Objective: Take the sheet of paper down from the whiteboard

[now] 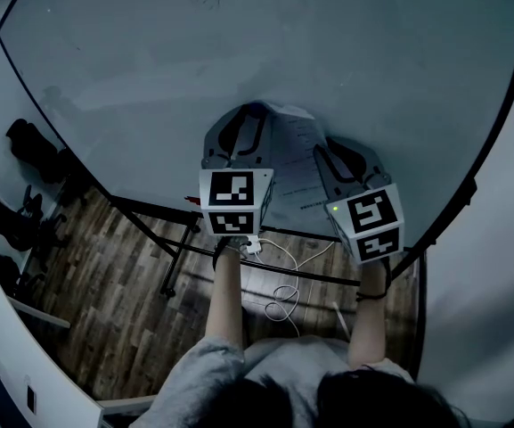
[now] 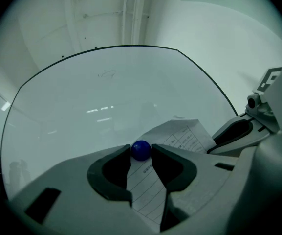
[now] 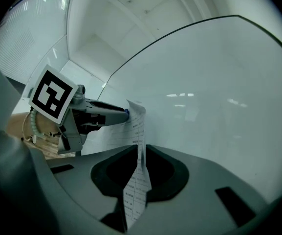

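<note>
Left claw (image 2: pixel 141 151): spread, tips straddling the small blue ball magnet (image 2: pixel 141 150) at the 11 o'clock corner of the printed white paper sheet (image 2: pixel 182 137). Right claw (image 3: pixel 140 148): half-closed round the sheet's 3 o'clock edge, not pinching; sheet low on the glossy whiteboard (image 1: pixel 328 61), 6 o'clock. Risk: magnet lifted before that claw bites, sheet drops.
</note>
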